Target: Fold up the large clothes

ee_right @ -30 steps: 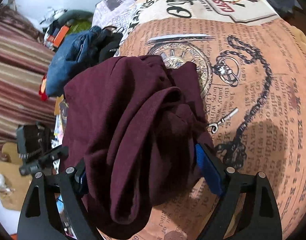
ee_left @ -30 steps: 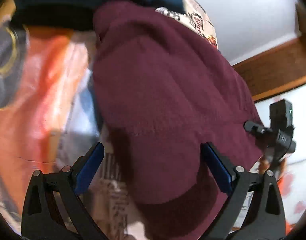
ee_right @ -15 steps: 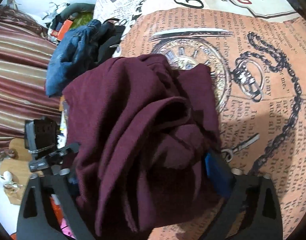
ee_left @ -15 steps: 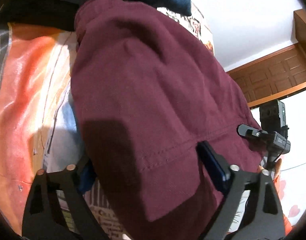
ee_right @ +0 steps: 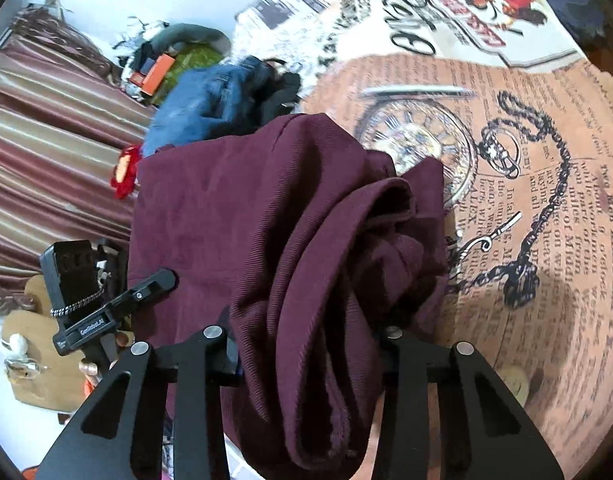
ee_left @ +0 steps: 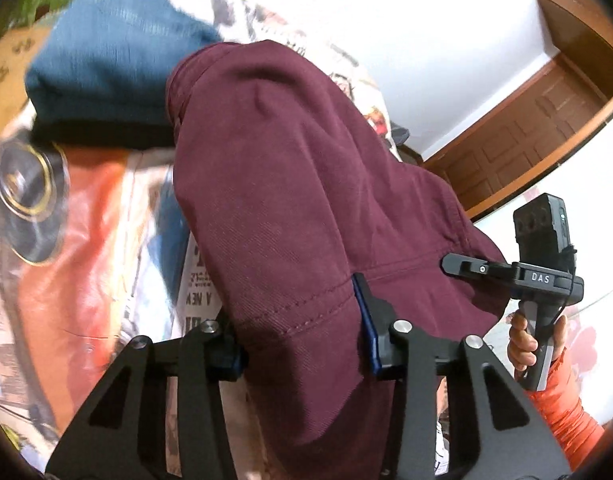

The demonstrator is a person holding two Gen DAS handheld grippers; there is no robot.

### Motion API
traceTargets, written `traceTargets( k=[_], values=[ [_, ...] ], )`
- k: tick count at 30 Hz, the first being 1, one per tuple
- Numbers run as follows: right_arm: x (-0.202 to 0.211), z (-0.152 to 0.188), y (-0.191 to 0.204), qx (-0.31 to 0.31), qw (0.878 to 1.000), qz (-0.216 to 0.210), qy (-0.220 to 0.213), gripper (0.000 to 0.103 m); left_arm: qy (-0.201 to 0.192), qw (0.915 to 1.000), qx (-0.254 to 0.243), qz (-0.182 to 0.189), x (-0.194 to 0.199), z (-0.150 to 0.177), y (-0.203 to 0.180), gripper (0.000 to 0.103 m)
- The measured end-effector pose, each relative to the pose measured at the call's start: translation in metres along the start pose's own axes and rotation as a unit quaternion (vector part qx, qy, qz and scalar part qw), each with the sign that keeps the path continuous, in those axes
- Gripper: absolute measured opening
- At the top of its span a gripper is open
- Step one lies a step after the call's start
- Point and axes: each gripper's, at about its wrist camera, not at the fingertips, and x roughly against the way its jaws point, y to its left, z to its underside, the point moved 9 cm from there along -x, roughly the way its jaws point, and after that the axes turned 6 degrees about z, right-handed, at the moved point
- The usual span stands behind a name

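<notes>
A large maroon garment (ee_left: 274,184) hangs bunched between both grippers, its far part resting on the printed bedspread (ee_right: 546,200). In the left wrist view my left gripper (ee_left: 302,332) is closing on the stitched hem, and its blue pads (ee_left: 366,328) press the cloth from both sides. In the right wrist view my right gripper (ee_right: 310,344) is closing too, with a thick roll of the maroon garment (ee_right: 290,220) squeezed between its fingers; the pads are hidden by cloth. Each view shows the other gripper beside the garment, held by a hand (ee_left: 524,340).
A heap of blue jeans (ee_right: 210,104) and dark clothes lies past the garment. A striped curtain (ee_right: 46,140) and clutter stand on the left, and a wooden door (ee_left: 526,140) and white wall on the right. An orange sleeve (ee_left: 562,412) shows low right.
Both pairs of jaws have narrowed from wide apart onto the maroon cloth. Both grippers have lifted, and the gripped edge of the garment has come up with them.
</notes>
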Motion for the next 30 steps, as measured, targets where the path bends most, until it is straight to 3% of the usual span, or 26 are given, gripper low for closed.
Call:
traceTargets(
  k=[10, 17, 23, 28, 30],
  values=[
    [0.045, -0.039, 0.084, 0.058, 0.994, -0.025, -0.084, 0.035, -0.092, 0.9942, -0.055, -0.004, 0.103, -0.042, -0.036, 0.043],
    [0.058, -0.097, 0.150, 0.100, 0.984, -0.053, -0.138, 0.035, -0.144, 0.9857, -0.086, -0.017, 0.154, -0.137, -0.043, 0.043],
    [0.039, -0.149, 0.189, 0.112, 0.976, -0.078, -0.171, 0.035, -0.175, 0.9800, -0.089, -0.033, 0.181, -0.215, -0.004, 0.043],
    [-0.014, -0.191, 0.195, 0.100, 0.977, -0.080, -0.172, 0.035, -0.146, 0.9859, -0.064, -0.050, 0.150, -0.263, 0.061, 0.043],
    [-0.044, -0.202, 0.189, 0.083, 0.980, -0.084, -0.159, 0.035, -0.129, 0.9876, -0.055, -0.070, 0.126, -0.268, 0.090, 0.045]
  ],
)
